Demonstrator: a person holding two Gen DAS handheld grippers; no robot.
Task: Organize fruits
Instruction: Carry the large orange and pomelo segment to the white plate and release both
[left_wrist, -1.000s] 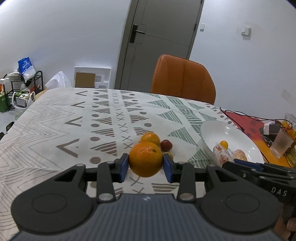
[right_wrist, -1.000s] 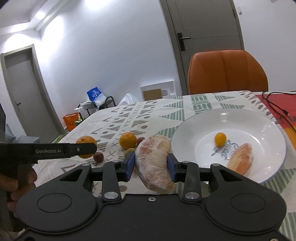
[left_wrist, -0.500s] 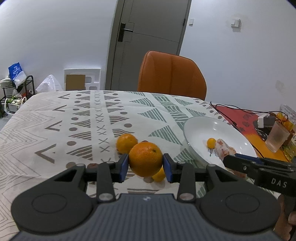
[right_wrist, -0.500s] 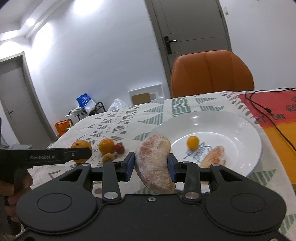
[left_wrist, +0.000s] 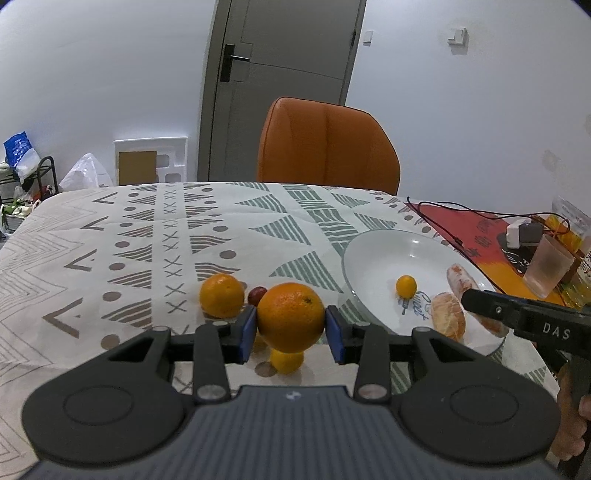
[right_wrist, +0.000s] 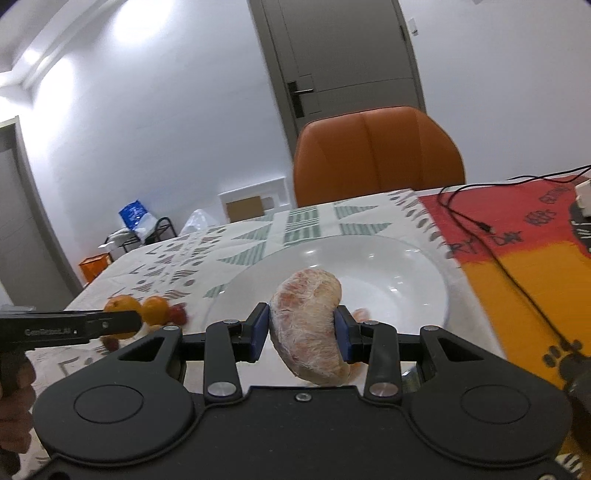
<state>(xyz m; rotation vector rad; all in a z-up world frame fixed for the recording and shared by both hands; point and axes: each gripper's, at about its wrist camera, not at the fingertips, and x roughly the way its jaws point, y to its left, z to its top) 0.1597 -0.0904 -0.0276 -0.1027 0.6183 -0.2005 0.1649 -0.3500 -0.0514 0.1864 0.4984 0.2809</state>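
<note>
Over patterned tabletop (left_wrist: 155, 236), clenching round orange (left_wrist: 291, 317) left, peeled pomelo segment (right_wrist: 308, 325) right, hovering for white plate (right_wrist: 406, 266).

Your left gripper (left_wrist: 291, 334) has an orange (left_wrist: 290, 316) between its fingers, above the tabletop (left_wrist: 147, 236). Behind it to the left lies a second orange (left_wrist: 221, 295), with a small fruit (left_wrist: 256, 294) just beside it. To your right stands the plate (left_wrist: 373, 258), with a kumquat (left_wrist: 406, 286) and a peeled segment (left_wrist: 448, 320) in it. Your right gripper (right_wrist: 301, 329) grips a pomelo wedge (right_wrist: 307, 325) over the plate's near part. Behind the tabletop stands a chair (left_wrist: 327, 146).
</note>
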